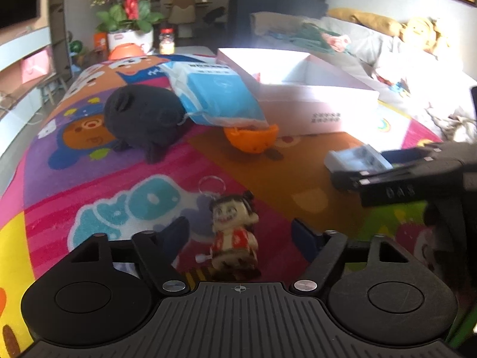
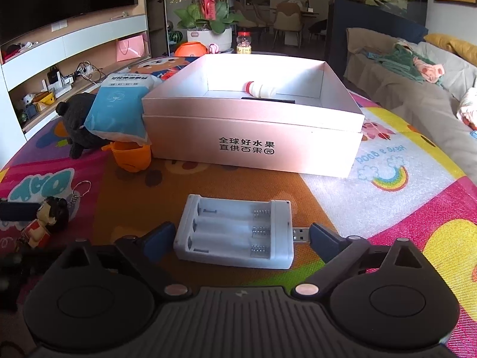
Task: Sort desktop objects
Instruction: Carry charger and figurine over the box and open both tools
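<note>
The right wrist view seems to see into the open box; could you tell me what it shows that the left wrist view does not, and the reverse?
Only the right wrist view shows the box's inside, with a white bottle with a red cap lying there, and the battery holder's USB plug.

Only the left wrist view shows the right hand-held gripper from outside, its jaws either side of the battery holder.

Both show the figurine keychain, black plush toy, blue-and-white packet, orange bowl and white box on the colourful mat.
</note>
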`<state>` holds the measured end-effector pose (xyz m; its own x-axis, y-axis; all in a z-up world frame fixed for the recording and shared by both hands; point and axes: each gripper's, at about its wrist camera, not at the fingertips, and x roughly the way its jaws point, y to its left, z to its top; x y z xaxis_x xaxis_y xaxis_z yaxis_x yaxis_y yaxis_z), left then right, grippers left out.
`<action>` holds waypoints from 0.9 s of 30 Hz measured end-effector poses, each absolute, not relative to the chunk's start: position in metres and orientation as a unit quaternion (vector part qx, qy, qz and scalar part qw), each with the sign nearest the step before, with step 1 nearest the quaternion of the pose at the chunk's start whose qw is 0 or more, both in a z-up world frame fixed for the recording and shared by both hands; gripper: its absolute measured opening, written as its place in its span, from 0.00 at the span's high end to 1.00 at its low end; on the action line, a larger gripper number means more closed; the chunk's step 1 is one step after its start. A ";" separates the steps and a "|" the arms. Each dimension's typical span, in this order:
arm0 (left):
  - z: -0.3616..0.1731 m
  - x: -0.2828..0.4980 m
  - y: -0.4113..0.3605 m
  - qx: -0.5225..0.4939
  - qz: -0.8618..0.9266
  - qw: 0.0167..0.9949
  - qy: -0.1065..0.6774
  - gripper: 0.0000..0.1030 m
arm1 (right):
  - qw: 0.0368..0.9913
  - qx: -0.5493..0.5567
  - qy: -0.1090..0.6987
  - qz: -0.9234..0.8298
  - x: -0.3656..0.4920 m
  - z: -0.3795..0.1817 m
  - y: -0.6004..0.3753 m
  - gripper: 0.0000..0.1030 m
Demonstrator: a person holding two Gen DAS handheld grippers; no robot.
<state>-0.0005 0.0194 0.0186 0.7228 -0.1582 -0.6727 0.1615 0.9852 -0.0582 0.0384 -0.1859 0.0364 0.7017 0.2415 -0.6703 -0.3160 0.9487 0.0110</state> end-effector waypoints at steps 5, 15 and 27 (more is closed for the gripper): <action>0.018 0.000 0.006 0.048 -0.085 0.931 0.353 0.57 | 0.920 -0.055 0.354 0.157 0.035 0.037 -0.187 0.11; 0.067 -0.025 0.001 0.074 -0.120 0.946 0.293 0.64 | 0.933 -0.059 0.302 0.188 -0.012 0.102 -0.232 0.11; 0.146 0.088 -0.048 0.090 -0.180 0.962 0.183 0.62 | 0.968 -0.026 0.189 0.163 0.024 0.188 -0.263 0.11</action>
<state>0.0882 -0.0485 0.1459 0.8682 -0.3130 -0.3850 0.3786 0.9194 0.1064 0.0238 -0.2630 0.1883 0.8753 0.3053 -0.3751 -0.3252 0.9456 0.0110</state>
